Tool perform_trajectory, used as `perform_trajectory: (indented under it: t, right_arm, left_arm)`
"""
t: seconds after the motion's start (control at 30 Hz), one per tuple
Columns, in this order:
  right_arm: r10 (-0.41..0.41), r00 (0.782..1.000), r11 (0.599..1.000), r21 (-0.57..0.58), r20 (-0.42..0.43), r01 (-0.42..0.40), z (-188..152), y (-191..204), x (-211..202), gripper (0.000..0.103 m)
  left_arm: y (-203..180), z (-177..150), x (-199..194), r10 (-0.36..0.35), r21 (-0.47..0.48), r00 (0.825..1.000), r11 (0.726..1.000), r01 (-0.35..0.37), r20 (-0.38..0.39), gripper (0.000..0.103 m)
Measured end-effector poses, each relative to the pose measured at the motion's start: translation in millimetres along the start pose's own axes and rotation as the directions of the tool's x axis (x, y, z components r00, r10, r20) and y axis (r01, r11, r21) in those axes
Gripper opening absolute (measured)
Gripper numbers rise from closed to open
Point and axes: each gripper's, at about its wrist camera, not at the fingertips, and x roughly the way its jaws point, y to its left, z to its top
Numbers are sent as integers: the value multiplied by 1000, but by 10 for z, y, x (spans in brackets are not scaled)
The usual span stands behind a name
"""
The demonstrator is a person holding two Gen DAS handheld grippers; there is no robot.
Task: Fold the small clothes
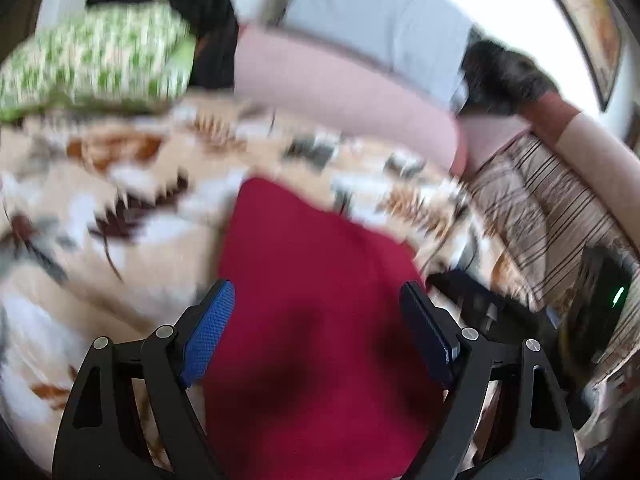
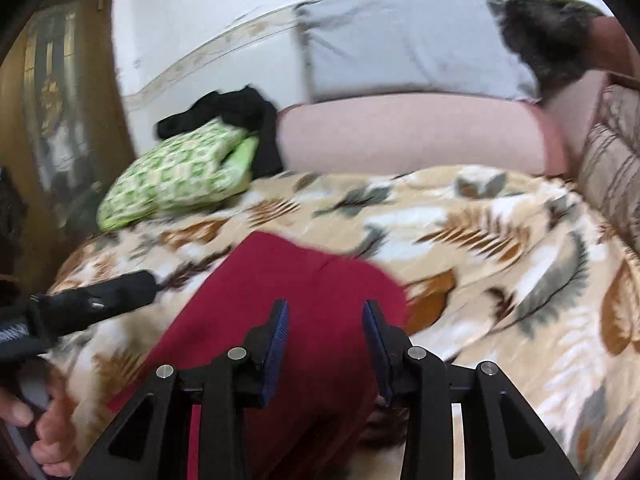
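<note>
Red garment (image 1: 312, 320) on leaf-print blanket (image 2: 500, 240) — left hand-held gripper (image 1: 316, 300) and right hand-held gripper (image 2: 325, 312) both agape.

My left gripper (image 1: 318, 300) has its jaws spread wide, blue pads (image 1: 208, 332) facing inward with nothing pinched between them. My right gripper (image 2: 325, 312) is also parted, though narrower. In the right wrist view, my left hand (image 2: 44, 432) grips the left tool's handle.

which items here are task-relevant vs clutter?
Job:
red garment, spread flat on the leaf-print blanket
left tool, open
right tool, open

Lying about:
green patterned pillow
black clothing
pink bolster
grey pillow
</note>
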Motion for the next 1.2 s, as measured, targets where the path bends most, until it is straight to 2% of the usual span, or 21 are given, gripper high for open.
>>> perform_trajectory:
  t: [0.07, 0.1, 0.13, 0.17, 0.2, 0.3, 0.37, 0.47, 0.5, 0.53, 0.57, 0.6, 0.63, 0.7, 0.8, 0.87, 0.9, 1.03, 1.07, 1.13, 1.2]
  right_arm:
    - [32, 999, 998, -50, -17, -33, 106, 43, 146, 36]
    - [37, 998, 997, -69, -43, -40, 149, 54, 255, 36]
    - [37, 993, 996, -70, -116, -46, 169, 34, 471, 36]
    - [58, 975, 997, -40, -215, -68, 146, -26, 716, 36]
    - [93, 945, 996, 15, -314, -93, 82, -108, 962, 36]
    - [131, 938, 991, 67, -320, -115, 92, -215, 1151, 37]
    - [100, 932, 994, 3, -349, -105, 138, -130, 1130, 37]
    - [75, 903, 991, -68, -424, -114, 360, -64, 1018, 37]
    - [56, 911, 991, -91, -409, -101, 473, -44, 950, 37]
    - [42, 931, 989, -115, -362, -89, 597, 4, 857, 37]
    - [60, 943, 987, -125, -326, -106, 738, 112, 808, 37]
    - [111, 941, 979, -126, -320, -159, 835, 239, 822, 37]
    - [165, 930, 967, -132, -329, -218, 901, 392, 883, 37]
    - [203, 907, 945, -169, -369, -280, 939, 673, 1087, 37]
    - [144, 854, 946, -185, -500, -268, 764, 948, 1667, 37]
    - [69, 821, 959, -190, -566, -211, 516, 888, 2026, 41]
    - [86, 846, 960, -183, -527, -211, 478, 855, 2026, 44]
    - [83, 852, 958, -195, -517, -212, 612, 863, 1847, 46]
    - [87, 865, 958, -196, -494, -208, 683, 850, 1719, 46]
    - [126, 913, 958, -190, -388, -213, 829, 756, 1267, 46]
    - [113, 945, 962, -203, -308, -181, 856, 642, 831, 47]
  left_arm:
    - [79, -128, 215, 30, -62, 995, 997, -36, -92, 85]
    - [97, -195, 249, 51, -83, 994, 995, -60, -97, 84]
    - [67, -231, 239, 73, -77, 994, 994, -79, -78, 85]
    - [-11, -256, 231, 95, -46, 993, 994, -98, -71, 85]
    - [-68, -284, 239, 107, -27, 991, 994, -110, -74, 85]
    - [-147, -355, 243, 152, -6, 987, 988, -153, -53, 85]
    - [-123, -356, 227, 155, -38, 987, 987, -156, -41, 85]
    - [-63, -359, 149, 137, -103, 990, 985, -140, -31, 85]
    - [-32, -359, 124, 134, -118, 991, 984, -136, -30, 85]
    - [-26, -365, 89, 135, -129, 990, 982, -138, -28, 85]
    - [-25, -365, 61, 137, -133, 990, 981, -139, -25, 85]
    - [-28, -372, 37, 142, -133, 990, 981, -144, -25, 85]
    - [-23, -368, 26, 149, -132, 988, 980, -151, -25, 85]
    - [3, -390, -1, 175, -133, 984, 975, -178, -29, 85]
    - [135, -415, 67, 198, -172, 975, 962, -212, -98, 85]
    - [263, -459, 133, 152, -243, 976, 952, -188, -158, 85]
    - [316, -462, 153, 130, -272, 976, 946, -174, -174, 85]
    - [335, -351, 58, 139, -265, 981, 949, -170, -133, 85]
    - [341, -321, 12, 141, -261, 983, 951, -167, -115, 85]
    - [369, -277, -46, 136, -263, 986, 952, -157, -95, 85]
    - [366, -227, -125, 126, -255, 990, 957, -138, -65, 85]
